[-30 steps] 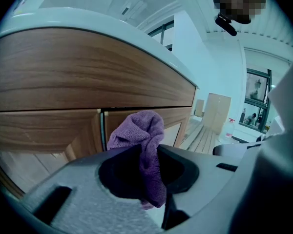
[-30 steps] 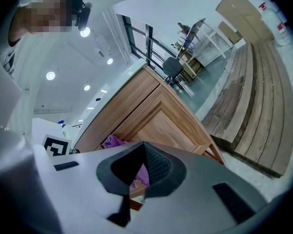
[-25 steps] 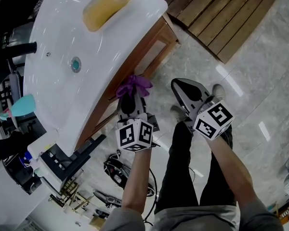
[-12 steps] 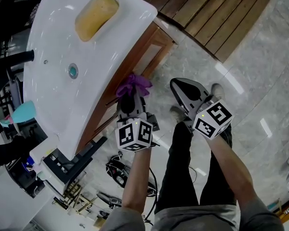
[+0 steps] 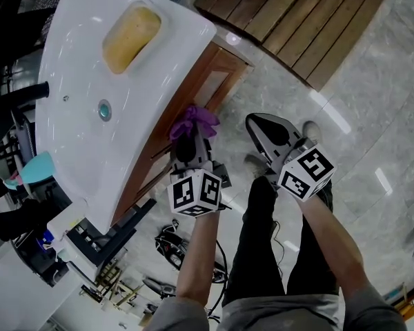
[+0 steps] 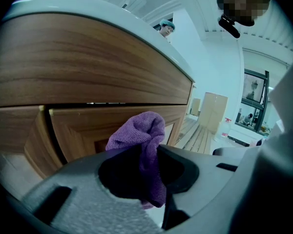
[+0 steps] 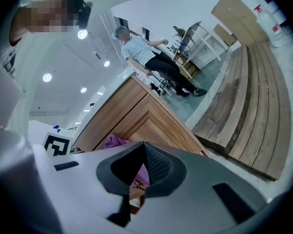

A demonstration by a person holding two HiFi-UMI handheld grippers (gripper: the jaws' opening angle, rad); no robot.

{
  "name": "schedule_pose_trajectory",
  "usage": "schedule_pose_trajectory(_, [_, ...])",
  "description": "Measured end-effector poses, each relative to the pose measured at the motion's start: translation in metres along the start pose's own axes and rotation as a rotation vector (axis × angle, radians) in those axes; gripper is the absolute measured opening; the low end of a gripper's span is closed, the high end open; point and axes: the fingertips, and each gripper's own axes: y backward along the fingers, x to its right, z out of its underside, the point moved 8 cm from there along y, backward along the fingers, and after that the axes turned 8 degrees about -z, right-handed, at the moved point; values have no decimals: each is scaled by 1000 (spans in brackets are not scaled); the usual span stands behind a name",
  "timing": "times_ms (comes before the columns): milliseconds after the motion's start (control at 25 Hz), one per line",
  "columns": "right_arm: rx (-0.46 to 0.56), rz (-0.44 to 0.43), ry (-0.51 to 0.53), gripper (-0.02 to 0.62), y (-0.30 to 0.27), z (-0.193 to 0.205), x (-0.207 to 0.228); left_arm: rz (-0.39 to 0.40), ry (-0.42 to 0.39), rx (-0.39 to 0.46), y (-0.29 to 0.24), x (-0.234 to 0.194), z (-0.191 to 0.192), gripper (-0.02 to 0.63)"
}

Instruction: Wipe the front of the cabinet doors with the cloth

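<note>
Wiping step underway, I judge; cabinet door [image 6: 83, 126] faces the left hand-held gripper [image 6: 151, 179]; right hand-held gripper [image 7: 136, 174] hangs beside it, jaws together, empty; left jaws clamp purple cloth [image 6: 141, 140] just at door panel, contact unclear; next: press on, sweep across.

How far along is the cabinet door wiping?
Done: the purple cloth is clamped in the left gripper. In hand: it sits at the wooden cabinet door, contact unclear. Left: nothing shows which parts are wiped. The right gripper hangs shut, empty.
</note>
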Motion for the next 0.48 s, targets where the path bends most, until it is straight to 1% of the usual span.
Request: schedule_pose_trajectory(480, [13,19,-9,9,7,-9,14,0,4,-9,-10,15,-4,78])
